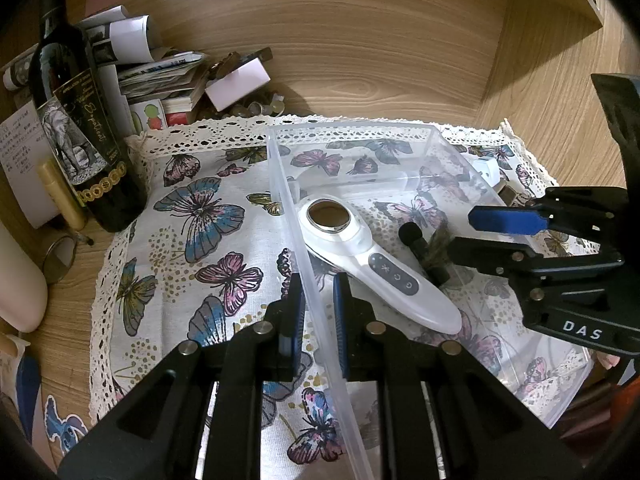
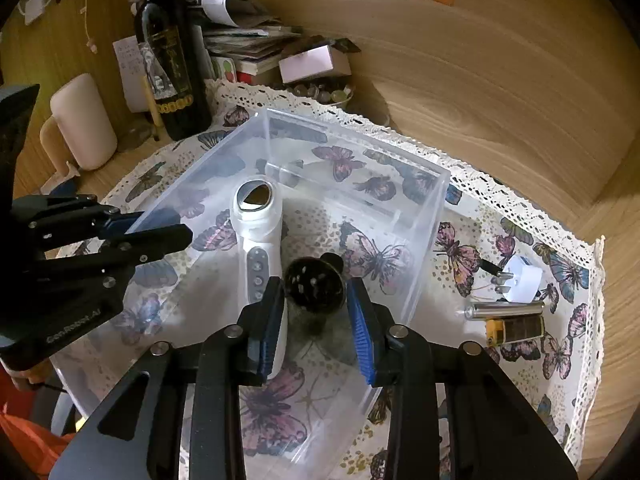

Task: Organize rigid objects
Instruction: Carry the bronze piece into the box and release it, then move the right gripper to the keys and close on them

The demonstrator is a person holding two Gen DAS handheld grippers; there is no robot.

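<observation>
A clear plastic bin [image 1: 348, 130] [image 2: 436, 208] sits on a butterfly cloth. Inside lie a white handheld device [image 1: 360, 256] [image 2: 256, 236] and a black brush-like object with a furry part [image 1: 430, 250] [image 2: 316, 284]. My left gripper [image 1: 318, 304] [image 2: 160, 226] is shut on the bin's left wall. My right gripper [image 2: 316, 320] [image 1: 460, 228] is open inside the bin, its fingers on either side of the black object without touching it. A white plug adapter [image 2: 520, 280], a silver cylinder [image 2: 504, 310] and a yellow-ended battery [image 2: 516, 330] lie on the cloth right of the bin.
A dark wine bottle [image 1: 76, 128] [image 2: 168, 60] stands at the cloth's left edge, with piled papers and boxes [image 1: 168, 72] behind. A pale cylinder [image 2: 82, 120] stands far left. Wooden walls [image 1: 360, 52] close in the back and right.
</observation>
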